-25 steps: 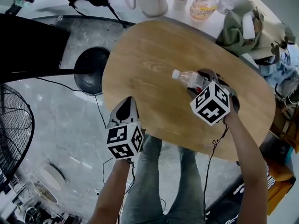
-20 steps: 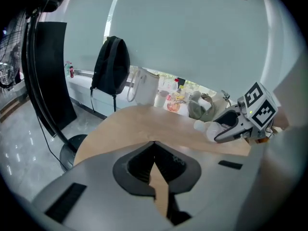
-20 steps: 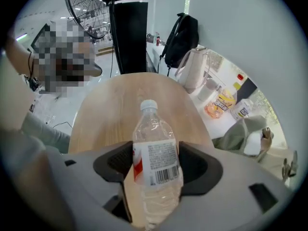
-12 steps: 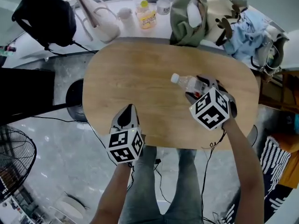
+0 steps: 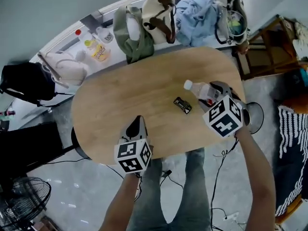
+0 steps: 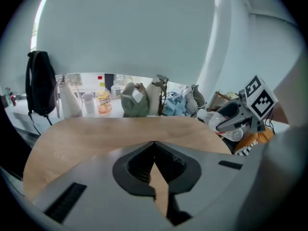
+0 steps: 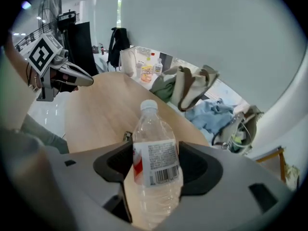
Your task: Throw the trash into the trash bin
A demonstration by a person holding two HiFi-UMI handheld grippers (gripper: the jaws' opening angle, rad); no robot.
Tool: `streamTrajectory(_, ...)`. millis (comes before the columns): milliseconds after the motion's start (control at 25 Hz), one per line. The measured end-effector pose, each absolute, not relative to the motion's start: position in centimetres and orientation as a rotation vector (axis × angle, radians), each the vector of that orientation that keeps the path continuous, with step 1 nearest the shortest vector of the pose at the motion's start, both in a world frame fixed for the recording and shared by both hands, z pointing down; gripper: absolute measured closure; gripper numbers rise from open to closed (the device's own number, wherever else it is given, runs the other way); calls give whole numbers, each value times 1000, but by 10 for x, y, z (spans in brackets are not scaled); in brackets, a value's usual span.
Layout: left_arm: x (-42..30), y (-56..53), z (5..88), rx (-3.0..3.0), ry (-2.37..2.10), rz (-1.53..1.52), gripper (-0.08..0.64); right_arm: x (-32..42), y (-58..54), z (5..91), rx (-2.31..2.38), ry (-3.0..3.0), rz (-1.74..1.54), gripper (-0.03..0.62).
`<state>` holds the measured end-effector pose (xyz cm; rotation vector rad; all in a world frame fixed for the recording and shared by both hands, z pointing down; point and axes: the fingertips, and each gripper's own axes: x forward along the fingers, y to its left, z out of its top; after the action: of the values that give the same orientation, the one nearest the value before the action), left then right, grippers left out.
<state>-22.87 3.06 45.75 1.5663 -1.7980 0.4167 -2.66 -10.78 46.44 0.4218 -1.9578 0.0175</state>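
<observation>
Right claw [image 5: 214, 94] grips the bottle [image 7: 154, 148] above the counter's [image 5: 120, 100] near right part. Its long axis runs along the jaws, cap toward the counter's middle. Left claw [image 5: 137, 125] is closed and empty over the counter's near edge. No bin shows in any view. A small dark item [image 5: 183, 105], possibly a key fob, lies mid-counter.
</observation>
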Motion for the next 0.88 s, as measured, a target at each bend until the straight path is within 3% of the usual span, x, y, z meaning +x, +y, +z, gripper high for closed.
streamTrajectory(880, 112, -95, 469, 2012, -1341, 651, 545, 340, -104, 480, 990, -1837, 447, 299)
